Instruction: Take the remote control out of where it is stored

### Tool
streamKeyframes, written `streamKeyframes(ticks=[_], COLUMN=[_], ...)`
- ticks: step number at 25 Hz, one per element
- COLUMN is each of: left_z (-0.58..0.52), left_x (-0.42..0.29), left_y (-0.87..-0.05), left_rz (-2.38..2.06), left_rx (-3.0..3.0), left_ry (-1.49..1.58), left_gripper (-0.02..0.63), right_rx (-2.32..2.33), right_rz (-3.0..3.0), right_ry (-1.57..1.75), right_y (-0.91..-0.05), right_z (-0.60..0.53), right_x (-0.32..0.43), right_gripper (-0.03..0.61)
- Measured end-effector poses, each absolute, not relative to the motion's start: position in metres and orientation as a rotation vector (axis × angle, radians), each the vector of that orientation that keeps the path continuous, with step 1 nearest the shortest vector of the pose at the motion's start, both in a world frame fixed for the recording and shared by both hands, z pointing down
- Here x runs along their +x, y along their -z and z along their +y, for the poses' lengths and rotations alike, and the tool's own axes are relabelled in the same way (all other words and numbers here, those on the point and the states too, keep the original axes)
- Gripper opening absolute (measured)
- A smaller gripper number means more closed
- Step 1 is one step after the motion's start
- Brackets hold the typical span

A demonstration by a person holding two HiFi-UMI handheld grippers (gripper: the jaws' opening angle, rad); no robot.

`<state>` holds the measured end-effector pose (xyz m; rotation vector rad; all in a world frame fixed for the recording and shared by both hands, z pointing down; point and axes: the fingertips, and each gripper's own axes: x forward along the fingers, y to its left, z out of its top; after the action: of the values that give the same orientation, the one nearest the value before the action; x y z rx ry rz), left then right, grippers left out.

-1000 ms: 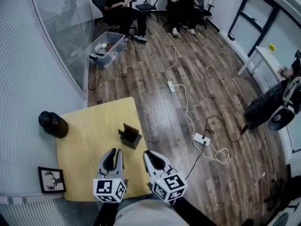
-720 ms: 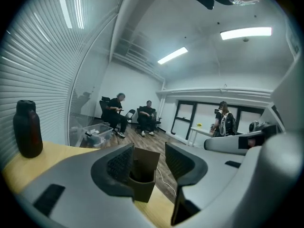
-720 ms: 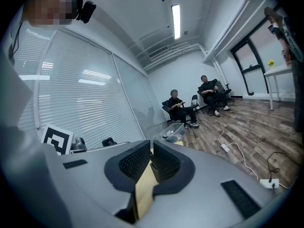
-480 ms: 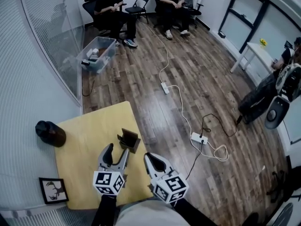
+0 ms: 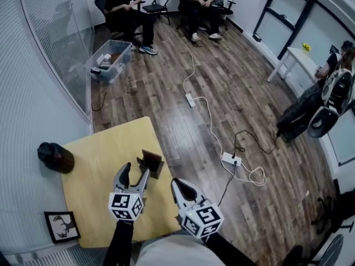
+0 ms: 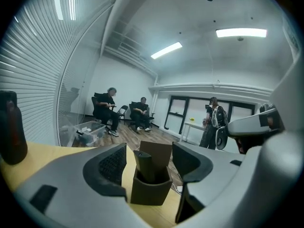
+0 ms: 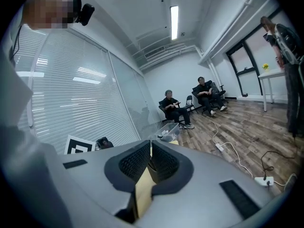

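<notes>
- Fingers (image 6: 107,165) of the left gripper (image 6: 148,151) stand wide apart and are opening, their pads pressing on nothing.
- Framed between them, just ahead of the tips, stands the slim dark remote control (image 6: 144,167). It sits upright in a dark brown open-topped box holder (image 6: 149,194) on the pale yellow wooden table (image 5: 94,159).
- In the head view, the left gripper (image 5: 135,173) points straight at that holder (image 5: 151,163) from just short of it.
- The right gripper (image 5: 178,186) hangs further back, near the table's edge. In its own view the right gripper (image 7: 150,158) has its jaws together with nothing held.
- The remote control's long axis runs nearly vertical, its top leaning slightly and rising above the holder's front wall.
- My judgement: the left gripper is the nearer one. It should ease forward so its pads bracket the exposed top, close, then lift along that upright axis.
</notes>
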<state>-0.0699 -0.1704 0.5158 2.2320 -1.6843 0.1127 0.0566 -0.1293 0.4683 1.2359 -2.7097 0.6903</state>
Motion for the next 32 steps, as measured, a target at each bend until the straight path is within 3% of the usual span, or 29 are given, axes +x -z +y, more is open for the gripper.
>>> streamKeyframes(ticks=[32], left_z=[-0.201], left_x=[-0.054], left_y=[-0.568], left_rz=[-1.43], left_rx=[2.321], left_ry=[-0.182], left_gripper=[0.282], right_rx=[1.315], right_rz=[-2.598], right_ry=[-0.699], right_y=[-0.492], right_z=[-0.14], right_x=[0.062], right_gripper=[0.008])
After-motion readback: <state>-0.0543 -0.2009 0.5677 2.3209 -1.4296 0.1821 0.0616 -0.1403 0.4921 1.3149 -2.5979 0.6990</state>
